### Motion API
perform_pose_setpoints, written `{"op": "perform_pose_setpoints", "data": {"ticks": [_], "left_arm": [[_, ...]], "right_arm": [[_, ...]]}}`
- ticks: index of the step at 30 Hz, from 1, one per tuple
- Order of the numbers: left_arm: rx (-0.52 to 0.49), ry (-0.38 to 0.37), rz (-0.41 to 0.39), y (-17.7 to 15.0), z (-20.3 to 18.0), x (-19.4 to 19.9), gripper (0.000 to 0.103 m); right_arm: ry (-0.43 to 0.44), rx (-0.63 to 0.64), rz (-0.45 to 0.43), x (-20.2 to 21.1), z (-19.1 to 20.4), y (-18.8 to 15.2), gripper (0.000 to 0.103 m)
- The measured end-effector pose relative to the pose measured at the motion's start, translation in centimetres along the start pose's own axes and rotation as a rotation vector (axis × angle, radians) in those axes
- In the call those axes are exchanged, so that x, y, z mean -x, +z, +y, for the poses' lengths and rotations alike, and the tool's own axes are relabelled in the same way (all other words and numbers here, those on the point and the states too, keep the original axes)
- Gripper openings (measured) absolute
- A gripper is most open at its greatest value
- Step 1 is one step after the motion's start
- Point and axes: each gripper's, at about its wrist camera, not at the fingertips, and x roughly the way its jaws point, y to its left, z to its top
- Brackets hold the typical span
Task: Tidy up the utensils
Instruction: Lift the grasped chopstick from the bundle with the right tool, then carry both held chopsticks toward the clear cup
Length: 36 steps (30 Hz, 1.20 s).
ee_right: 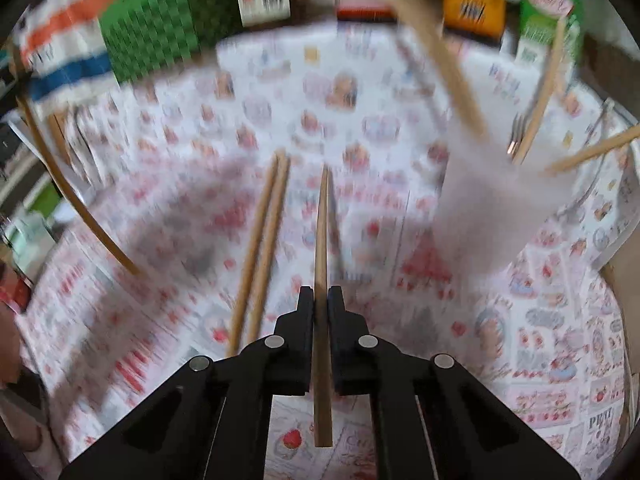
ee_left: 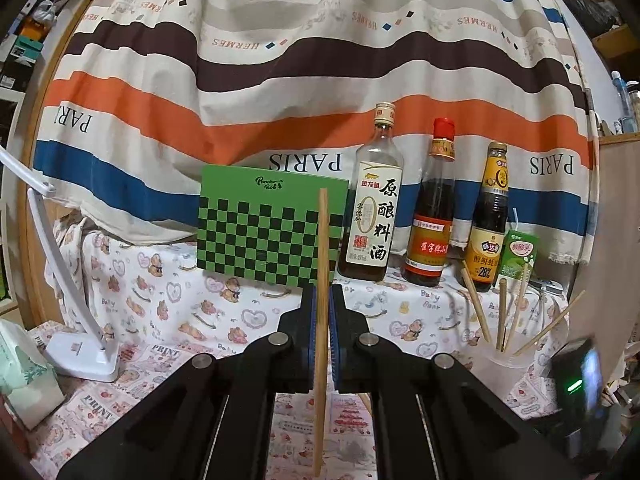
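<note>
My left gripper (ee_left: 322,292) is shut on a wooden chopstick (ee_left: 321,264) that stands nearly upright, above the table. A clear plastic cup (ee_left: 506,354) at the right holds several chopsticks. My right gripper (ee_right: 321,292) is shut on another chopstick (ee_right: 321,248) that points forward over the table. The right wrist view is blurred. In it, two chopsticks (ee_right: 260,248) lie side by side on the cloth to the left, and the clear cup (ee_right: 492,200) with chopsticks and a fork stands to the right.
A green checkered board (ee_left: 272,228), three sauce bottles (ee_left: 372,208) and a green drink carton (ee_left: 518,260) stand along the back. A white desk lamp (ee_left: 72,320) and a tissue pack (ee_left: 20,368) are at the left. A striped cloth hangs behind.
</note>
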Motion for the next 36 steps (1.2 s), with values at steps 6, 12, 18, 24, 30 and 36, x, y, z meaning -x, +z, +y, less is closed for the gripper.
{"op": "perform_pose_setpoints", "data": {"ticks": [6, 12, 18, 24, 30, 36], "left_arm": [[-0.012, -0.013, 0.004, -0.1, -0.1, 0.0, 0.005], [-0.047, -0.011, -0.010, -0.1, -0.8, 0.3, 0.005], [-0.043, -0.002, -0.004, -0.1, -0.6, 0.1, 0.005], [-0.026, -0.001, -0.008, 0.0, -0.2, 0.2, 0.005], [-0.020, -0.018, -0.029, 0.3, -0.4, 0.9, 0.005], [-0.038, -0.021, -0.059, 0.3, -0.9, 1.5, 0.005]], "right_arm": [[0.039, -0.020, -0.227, 5.0, -0.4, 0.9, 0.008], [0.023, 0.006, -0.336, 7.4, -0.1, 1.5, 0.008], [0.038, -0.006, -0.336, 7.5, -0.5, 1.4, 0.008], [0.041, -0.014, -0.395, 8.3, -0.7, 1.2, 0.008], [0.054, -0.044, -0.542, 10.8, -1.5, 0.8, 0.008], [0.088, -0.256, -0.833, 16.5, -5.7, -0.9, 0.008]]}}
